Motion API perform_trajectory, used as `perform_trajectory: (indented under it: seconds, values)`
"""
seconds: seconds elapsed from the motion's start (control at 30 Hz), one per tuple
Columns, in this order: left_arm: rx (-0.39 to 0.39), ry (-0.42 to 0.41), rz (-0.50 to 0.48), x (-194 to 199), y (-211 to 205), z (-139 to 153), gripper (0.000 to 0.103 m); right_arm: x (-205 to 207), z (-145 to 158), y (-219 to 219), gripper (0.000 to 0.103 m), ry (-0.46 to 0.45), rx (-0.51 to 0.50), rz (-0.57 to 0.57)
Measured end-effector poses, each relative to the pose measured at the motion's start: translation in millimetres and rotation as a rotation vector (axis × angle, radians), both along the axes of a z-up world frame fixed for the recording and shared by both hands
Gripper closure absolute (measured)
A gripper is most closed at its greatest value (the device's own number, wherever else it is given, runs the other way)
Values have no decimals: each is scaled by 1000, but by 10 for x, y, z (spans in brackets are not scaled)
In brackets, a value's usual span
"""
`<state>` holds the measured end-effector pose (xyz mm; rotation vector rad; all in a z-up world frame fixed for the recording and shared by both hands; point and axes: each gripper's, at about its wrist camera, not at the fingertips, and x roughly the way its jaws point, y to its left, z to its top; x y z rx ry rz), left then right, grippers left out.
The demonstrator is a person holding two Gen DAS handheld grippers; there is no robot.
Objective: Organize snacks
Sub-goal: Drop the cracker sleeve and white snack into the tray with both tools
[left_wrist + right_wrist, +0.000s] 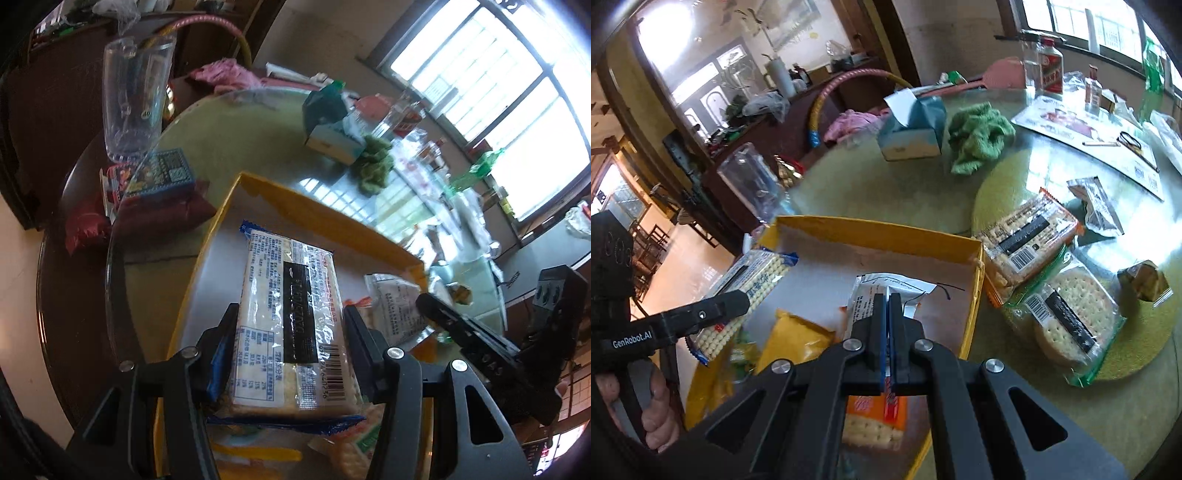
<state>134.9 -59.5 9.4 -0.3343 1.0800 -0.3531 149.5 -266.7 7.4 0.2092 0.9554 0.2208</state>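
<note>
My left gripper [290, 314] is shut on a blue-edged cracker pack [291, 325] and holds it over the yellow box [325, 210]. The same pack shows in the right wrist view [746, 291], held over the box's left side [871, 230]. My right gripper [888, 295] is shut with nothing between its fingers, above a white snack packet [886, 291] and an orange cracker pack [875, 417] lying in the box. A yellow packet [790, 339] also lies in the box. Outside it on the table lie an orange-edged cracker pack [1027, 236], a green round-cracker pack [1071, 321] and a grey packet [1097, 206].
A tissue box [912, 129], a green cloth [979, 136], bottles [1051, 66] and a placemat [1086, 136] sit on the glass-topped round table [849, 184]. A clear plastic jar [133, 99], a blue box [166, 173] and red packets [88, 225] stand at the table's left edge.
</note>
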Motion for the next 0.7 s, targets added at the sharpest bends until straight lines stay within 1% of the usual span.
perform_trajectory:
  seconds: [0.13, 0.17, 0.2, 0.27, 0.3, 0.33, 0.37, 0.4, 0.43, 0.47, 0.5, 0.57, 0.63, 0.7]
  values:
    - [39, 62, 5, 79, 0, -144, 48, 74, -117, -29, 101, 23, 18, -12]
    - [49, 64, 4, 83, -3, -151, 47, 85, -139, -28, 99, 28, 19, -6]
    - [47, 58, -10, 84, -9, -141, 46, 98, -148, -26, 97, 29, 18, -3]
    - [3, 84, -50, 101, -5, -123, 38, 81, -134, -43, 93, 13, 14, 6]
    - [-40, 99, -49, 96, 39, -99, 36, 63, -121, -53, 84, 5, 21, 11]
    - [-62, 95, -28, 70, 85, -59, 34, 37, -91, -75, 68, -2, 29, 12]
    - [-66, 75, 1, 27, 129, 7, 30, 0, -47, -110, 58, -12, 36, 6]
    - [-42, 39, 30, -46, 148, 104, 27, -60, 22, -158, 44, -34, 41, -4]
    - [-13, 3, 43, -118, 143, 184, 24, -126, 98, -206, 42, -61, 45, -11]
    - [25, -49, 50, -232, 111, 304, 24, -214, 198, -288, 41, -88, 54, -15]
    - [48, -81, 54, -308, 78, 378, 24, -265, 259, -350, 41, -98, 61, -16]
    - [76, -139, 61, -504, -13, 519, 23, -435, 438, -571, 35, -127, 89, -37]
    - [48, -174, 28, -734, -180, 651, 23, -608, 600, -785, 26, -161, 119, -54]
    - [10, -193, -20, -891, -389, 747, 22, -789, 770, -993, 22, -195, 136, -67]
